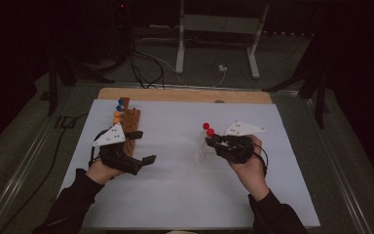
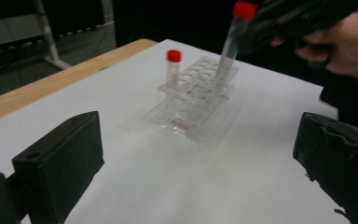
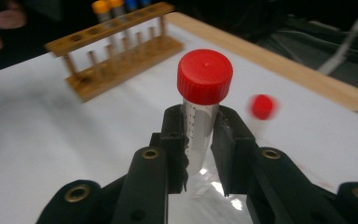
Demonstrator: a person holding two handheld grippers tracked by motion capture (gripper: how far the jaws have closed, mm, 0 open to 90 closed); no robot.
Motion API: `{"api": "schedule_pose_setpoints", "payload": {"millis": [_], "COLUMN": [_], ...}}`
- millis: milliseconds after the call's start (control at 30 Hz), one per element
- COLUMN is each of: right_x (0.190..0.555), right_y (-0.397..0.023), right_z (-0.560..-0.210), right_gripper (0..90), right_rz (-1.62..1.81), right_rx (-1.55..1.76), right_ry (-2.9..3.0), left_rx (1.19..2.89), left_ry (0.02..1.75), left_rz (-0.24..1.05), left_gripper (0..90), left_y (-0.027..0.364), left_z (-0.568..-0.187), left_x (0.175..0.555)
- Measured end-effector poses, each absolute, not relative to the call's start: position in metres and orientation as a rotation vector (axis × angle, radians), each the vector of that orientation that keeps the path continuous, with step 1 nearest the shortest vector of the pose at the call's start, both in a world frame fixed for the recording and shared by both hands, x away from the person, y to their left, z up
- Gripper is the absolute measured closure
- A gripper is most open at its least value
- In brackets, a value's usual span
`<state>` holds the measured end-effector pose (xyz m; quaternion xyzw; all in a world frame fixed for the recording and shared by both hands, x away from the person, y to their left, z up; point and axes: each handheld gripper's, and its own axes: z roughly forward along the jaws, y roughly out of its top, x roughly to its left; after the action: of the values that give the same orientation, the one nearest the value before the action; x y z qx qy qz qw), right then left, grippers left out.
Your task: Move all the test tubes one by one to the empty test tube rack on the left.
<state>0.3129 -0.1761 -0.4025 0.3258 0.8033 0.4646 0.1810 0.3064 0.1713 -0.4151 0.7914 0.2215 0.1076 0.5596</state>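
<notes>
Gripping a clear plastic tube with a red screw cap (image 3: 199, 112), the right gripper (image 1: 213, 142) is seen in its own view with both black jaws pressed on the tube's wall just below the cap. The tube's long axis runs nearly upright, tipped a little so that the cap leans toward 1 o'clock in the left gripper view, where the same tube (image 2: 230, 44) is seen with its lower end reaching down among the wells of the clear plastic tube rack (image 2: 193, 95); whether the tip has cleared them cannot be told.

A second red-capped clear tube (image 2: 172, 70) is seen standing upright at the rack's near-left corner, at about 10 o'clock from the held one in that view.

The wooden tube rack (image 1: 130, 124), with orange- and blue-capped tubes (image 1: 119, 111) at its far end, lies well apart at 9 o'clock from the right gripper in the high view. The left gripper (image 1: 141, 146) is held just beside that wooden rack, its jaws spread wide with nothing between them.

Any transfer to the wooden rack is judged to turn on this gap: the held tube would have to be carried toward 9 o'clock across the white table sheet (image 1: 175, 185), its axis kept vertical, and the left gripper is by far the nearer to the destination.
</notes>
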Motion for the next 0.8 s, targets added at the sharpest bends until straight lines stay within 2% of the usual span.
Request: {"api": "schedule_pose_setpoints", "payload": {"millis": [100, 467, 567, 800], "right_x": [0.309, 0.294, 0.291, 0.289], "right_y": [-0.161, -0.122, -0.116, -0.111], "right_z": [-0.410, -0.430, -0.432, -0.432], "right_gripper": [74.9, 74.9, 74.9, 75.0], "right_rz": [1.320, 1.320, 1.321, 1.325], "right_rx": [0.880, 0.775, 0.756, 0.736], "right_ry": [2.326, 2.475, 2.492, 2.506], "left_rx": [1.866, 1.916, 1.926, 1.928], "left_ry": [0.492, 0.426, 0.426, 0.400], "left_rz": [0.233, 0.186, 0.185, 0.151], "left_gripper": [2.5, 18.9, 26.4, 52.1], "left_y": [0.163, 0.126, 0.120, 0.113], "left_z": [-0.412, -0.419, -0.423, -0.428], "left_x": [0.303, 0.298, 0.300, 0.305]}}
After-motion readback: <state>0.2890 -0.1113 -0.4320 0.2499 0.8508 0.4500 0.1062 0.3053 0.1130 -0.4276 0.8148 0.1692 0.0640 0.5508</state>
